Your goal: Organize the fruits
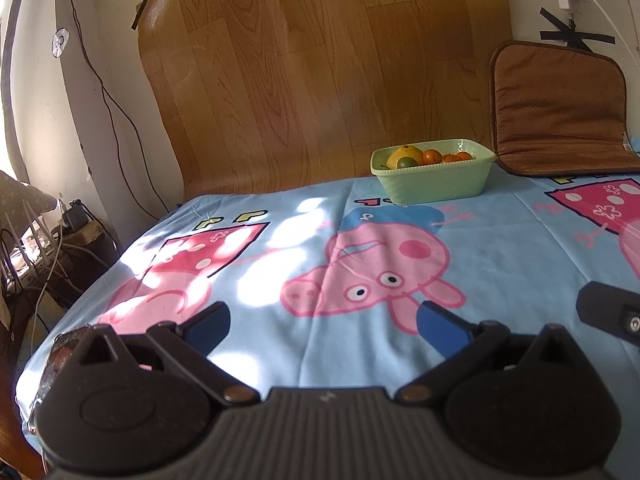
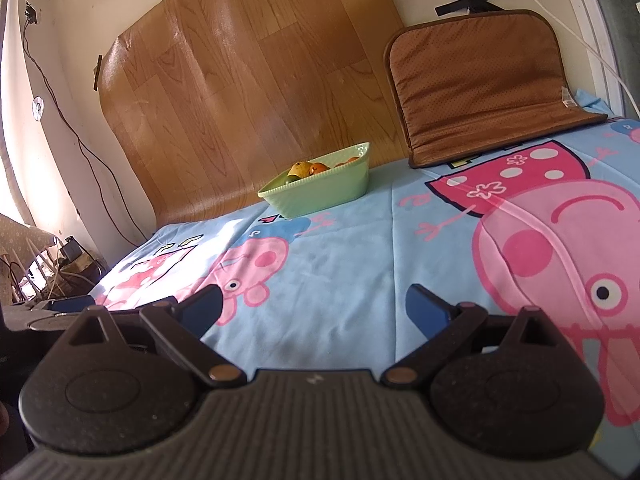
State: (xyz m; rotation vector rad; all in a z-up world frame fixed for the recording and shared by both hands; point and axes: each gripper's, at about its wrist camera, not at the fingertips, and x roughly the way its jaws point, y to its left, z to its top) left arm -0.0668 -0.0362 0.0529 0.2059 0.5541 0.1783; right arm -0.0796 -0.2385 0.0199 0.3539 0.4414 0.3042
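The left gripper (image 1: 324, 322) is wide open and holds nothing. The right gripper (image 2: 314, 308) is wide open too, with nothing in it. Both hang low over the blue pig blanket (image 1: 304, 236). Far ahead, a green bowl (image 1: 434, 182) sits on the blanket by the wooden board (image 1: 320, 72). In it are a big yellow fruit (image 1: 406, 154), a green fruit (image 1: 407, 163) and small oranges (image 1: 444, 156). A brown cushion (image 1: 560, 116) leans just beside the bowl.
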